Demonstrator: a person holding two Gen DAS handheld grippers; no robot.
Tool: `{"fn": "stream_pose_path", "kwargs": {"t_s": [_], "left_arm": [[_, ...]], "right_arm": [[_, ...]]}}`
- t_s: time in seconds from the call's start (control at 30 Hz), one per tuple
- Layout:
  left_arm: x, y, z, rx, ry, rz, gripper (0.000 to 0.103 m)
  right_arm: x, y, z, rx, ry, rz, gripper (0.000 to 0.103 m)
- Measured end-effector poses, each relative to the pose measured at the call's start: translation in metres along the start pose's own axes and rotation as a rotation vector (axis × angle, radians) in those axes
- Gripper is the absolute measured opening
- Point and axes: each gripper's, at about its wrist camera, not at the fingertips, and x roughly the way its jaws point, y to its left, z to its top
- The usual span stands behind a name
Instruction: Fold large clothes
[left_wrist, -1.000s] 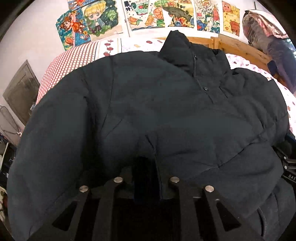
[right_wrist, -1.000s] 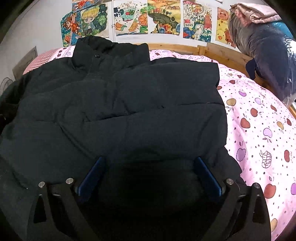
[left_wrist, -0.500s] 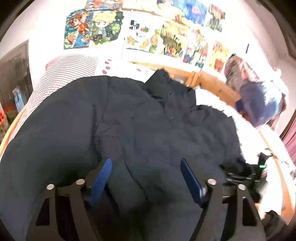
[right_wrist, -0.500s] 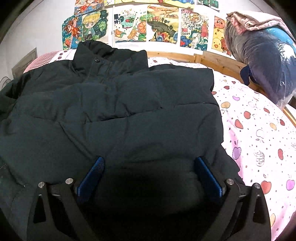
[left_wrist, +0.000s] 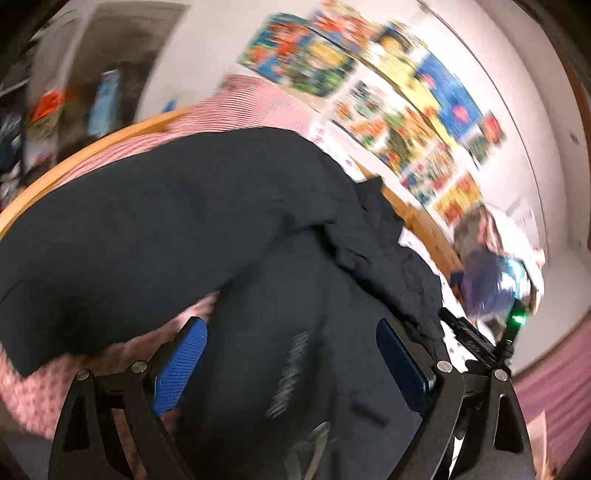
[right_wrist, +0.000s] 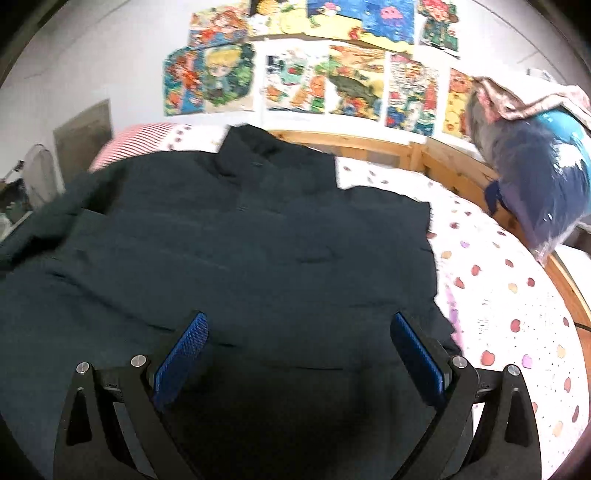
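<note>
- Now I count one dark padded jacket (right_wrist: 236, 258), lying flat on the one bed (right_wrist: 509, 314), its collar toward the wooden headboard (right_wrist: 373, 147).
- My left gripper (left_wrist: 291, 354) has its jaws opening, already wide; jacket cloth shows between the two blue pads (left_wrist: 181, 365), and neither pad presses on it.
- My right gripper (right_wrist: 299, 354) stands wide above the jacket's near part, holding nothing.
- One bundle of bagged bedding (right_wrist: 535, 177) sits on the bed frame, right of the jacket.
- Posters (right_wrist: 325, 70) on the wall behind the jacket: I cannot count them surely.
</note>
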Motion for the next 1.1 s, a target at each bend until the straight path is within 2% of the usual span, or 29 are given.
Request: {"fn": "stream_pose_path", "kwargs": {"t_s": [0.13,0.27,0.4,0.57,0.63,0.7,0.83,0.93,1.03,1.1], "left_arm": [[-0.001,0.028,0.005,-0.089,-0.024,0.004,0.094],[0.014,0.049,0.01,-0.175,-0.033,-0.009,0.098],[0.035,0.067,0.006,-0.207,-0.039,-0.055,0.098],[0.034,0.069,-0.007,-0.159,-0.134,-0.088,0.098],[0.032,0.066,-0.014,-0.131,-0.173,-0.086,0.098],[0.027,0.067,-0.018,-0.146,-0.212,-0.101,0.098],[0.019,0.084,-0.015,-0.258,-0.28,-0.148,0.098],[0.021,0.095,-0.014,-0.344,-0.312,-0.157,0.098],[0.022,0.094,-0.013,-0.393,-0.352,-0.119,0.094],[0.024,0.095,-0.012,-0.452,-0.364,-0.067,0.083]], "right_arm": [[-0.016,0.031,0.016,-0.03,-0.012,0.082,0.097],[-0.009,0.07,0.029,-0.065,-0.002,0.131,0.097],[0.025,0.105,0.036,-0.045,0.038,0.16,0.097],[0.083,0.136,0.033,-0.064,0.121,0.115,0.097],[0.099,0.144,0.03,-0.065,0.134,0.1,0.097],[0.109,0.15,0.023,-0.07,0.132,0.098,0.098],[0.114,0.155,0.011,-0.072,0.114,0.097,0.101],[0.118,0.152,0.006,-0.055,0.107,0.112,0.102],[0.119,0.15,0.004,-0.049,0.095,0.115,0.102],[0.12,0.151,0.001,-0.046,0.08,0.114,0.102]]}}
